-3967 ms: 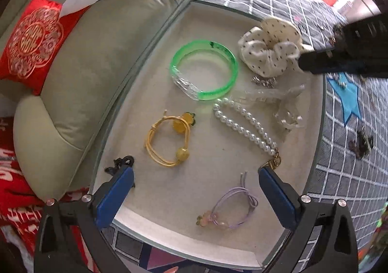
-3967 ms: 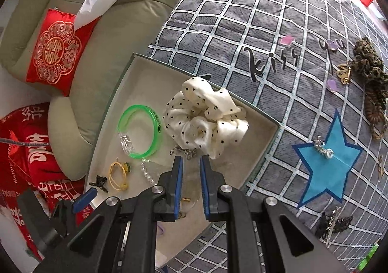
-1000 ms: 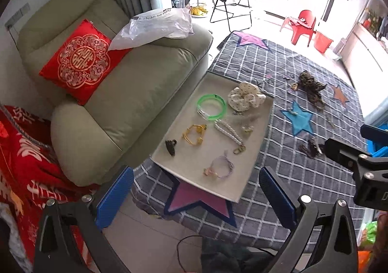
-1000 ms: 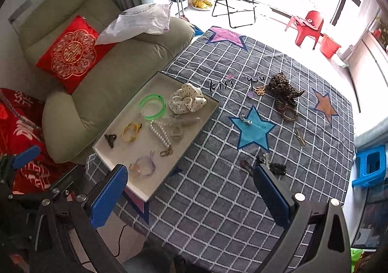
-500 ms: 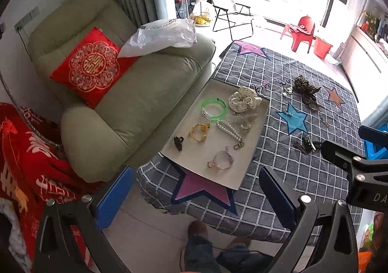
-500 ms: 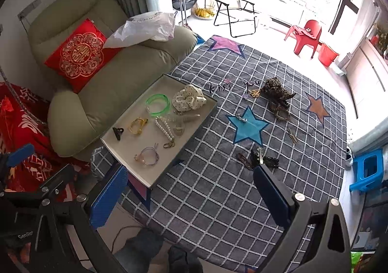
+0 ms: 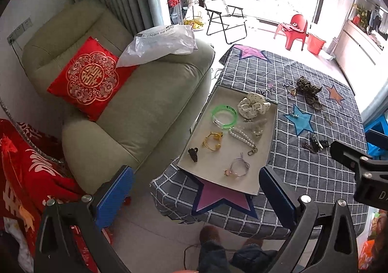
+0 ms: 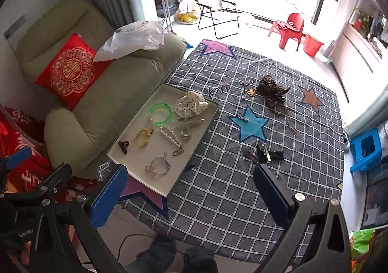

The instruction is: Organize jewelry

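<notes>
Both tongs are held high above the scene with their blue pads spread wide and nothing between them — the left tongs (image 7: 194,198) frame the lower part of the left wrist view, the right tongs (image 8: 191,194) the lower part of the right wrist view.

The beige tray (image 8: 135,132) sits at the centre left of the right wrist view, on a worktop covered by a grey checked cloth with stars (image 8: 242,176), one edge just beside the green sofa (image 8: 116,93). In the tray lie a polka-dot scrunchie (image 8: 191,104) at the upper end, a green bangle (image 8: 160,113) just left of it, a pearl bracelet (image 8: 171,138) in the middle, a yellow hair tie (image 8: 143,137), a small black claw clip (image 8: 123,146) near the tray's left edge, and a lilac hair tie (image 8: 158,166) at the lower end.

Out on the cloth, well apart from the tray, are a leopard-print scrunchie (image 8: 271,91) toward the upper right, a silvery hair clip (image 8: 243,118) on the blue star, and a cluster of black hair clips (image 8: 266,154) right of centre.

A red embroidered cushion (image 7: 89,79) and a plastic bag (image 7: 160,42) rest on the sofa in the upper left of the left wrist view.
</notes>
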The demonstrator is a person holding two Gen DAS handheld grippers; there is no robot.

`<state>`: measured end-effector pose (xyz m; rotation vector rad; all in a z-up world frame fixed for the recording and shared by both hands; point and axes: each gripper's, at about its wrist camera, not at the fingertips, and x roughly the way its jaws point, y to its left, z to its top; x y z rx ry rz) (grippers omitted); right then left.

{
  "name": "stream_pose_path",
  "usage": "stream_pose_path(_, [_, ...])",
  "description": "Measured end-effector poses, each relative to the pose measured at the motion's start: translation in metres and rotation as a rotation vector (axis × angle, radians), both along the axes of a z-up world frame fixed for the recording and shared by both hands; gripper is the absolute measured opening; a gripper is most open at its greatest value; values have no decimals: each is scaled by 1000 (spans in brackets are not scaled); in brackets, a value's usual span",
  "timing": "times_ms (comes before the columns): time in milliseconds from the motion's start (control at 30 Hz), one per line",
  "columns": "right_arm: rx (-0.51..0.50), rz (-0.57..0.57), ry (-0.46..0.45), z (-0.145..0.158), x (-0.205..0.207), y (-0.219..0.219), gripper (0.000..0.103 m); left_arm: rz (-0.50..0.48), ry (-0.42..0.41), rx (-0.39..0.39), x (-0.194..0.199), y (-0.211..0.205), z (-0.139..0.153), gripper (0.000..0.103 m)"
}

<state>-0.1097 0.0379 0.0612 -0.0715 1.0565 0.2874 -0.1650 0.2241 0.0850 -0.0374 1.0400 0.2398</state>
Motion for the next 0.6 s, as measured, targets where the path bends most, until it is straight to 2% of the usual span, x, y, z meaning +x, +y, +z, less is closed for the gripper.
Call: stream_pose_path(600, [-20, -27, 8, 3, 6, 9, 103, 10, 28, -34, 11, 19, -7, 103])
